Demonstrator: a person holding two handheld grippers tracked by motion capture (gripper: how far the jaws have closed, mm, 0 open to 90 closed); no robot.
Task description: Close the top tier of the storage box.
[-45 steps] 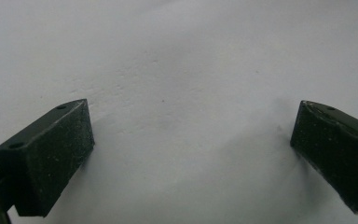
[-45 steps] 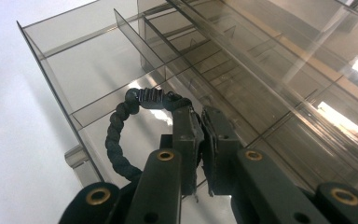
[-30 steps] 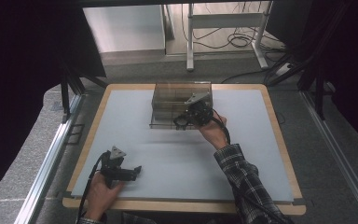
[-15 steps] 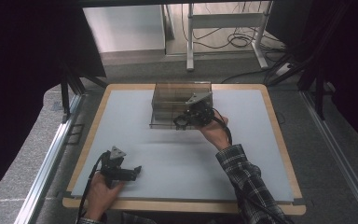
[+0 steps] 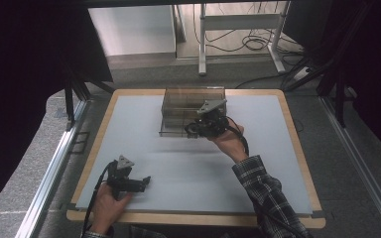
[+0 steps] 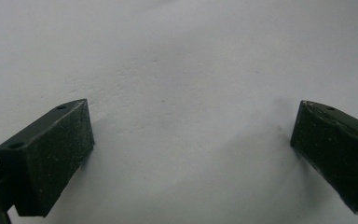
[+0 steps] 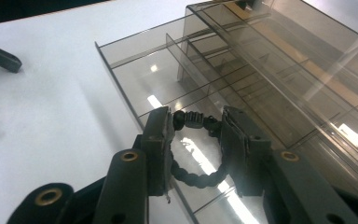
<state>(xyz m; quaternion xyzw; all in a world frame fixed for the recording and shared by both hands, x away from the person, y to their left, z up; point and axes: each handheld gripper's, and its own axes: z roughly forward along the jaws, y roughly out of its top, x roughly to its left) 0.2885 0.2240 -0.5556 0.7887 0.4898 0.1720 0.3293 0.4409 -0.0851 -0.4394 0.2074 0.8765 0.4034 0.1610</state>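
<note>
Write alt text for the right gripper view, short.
The right gripper has its two black jaws on either side of a black beaded bracelet over the near compartment of a clear smoky plastic organizer tray; the jaws have just been opening. The tray sits on a white table.

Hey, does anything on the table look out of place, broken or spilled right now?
Nothing stands out. The clear organiser tray sits squarely on the white mat, undamaged. A black bead bracelet lies between the right hand-held gripper's jaws over a tray compartment. The left hand-held gripper rests open on the mat.
</note>
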